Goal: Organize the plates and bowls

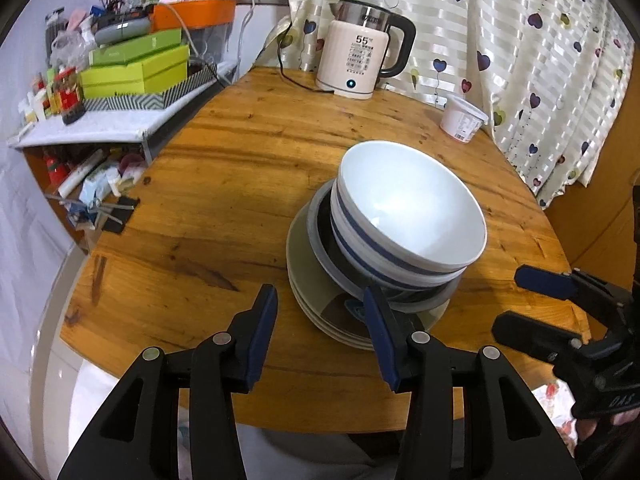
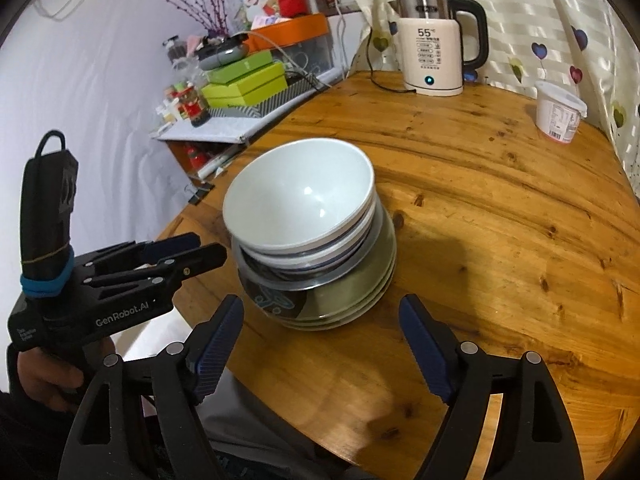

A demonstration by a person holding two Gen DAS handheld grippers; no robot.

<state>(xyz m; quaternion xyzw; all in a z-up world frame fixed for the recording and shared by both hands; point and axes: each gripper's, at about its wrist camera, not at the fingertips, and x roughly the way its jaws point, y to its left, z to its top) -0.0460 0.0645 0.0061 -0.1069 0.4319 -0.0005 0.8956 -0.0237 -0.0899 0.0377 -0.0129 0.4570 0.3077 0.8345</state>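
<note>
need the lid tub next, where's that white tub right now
The white tub stands at the table's far right edge by the curtain, right of the kettle, apart from the bowl stack.

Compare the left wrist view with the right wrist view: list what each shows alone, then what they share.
Left wrist view only: the left tongs seen from behind, open and empty, and the right tongs from the side, also open.

Right wrist view only: the right tongs seen from behind, the left tongs from the side with the hand gripping their handle, and the patterned dark bowl low in the stack.

Both: the white bowl topping the stack of plates on the wooden table, the kettle, the white tub, the green boxes.
</note>
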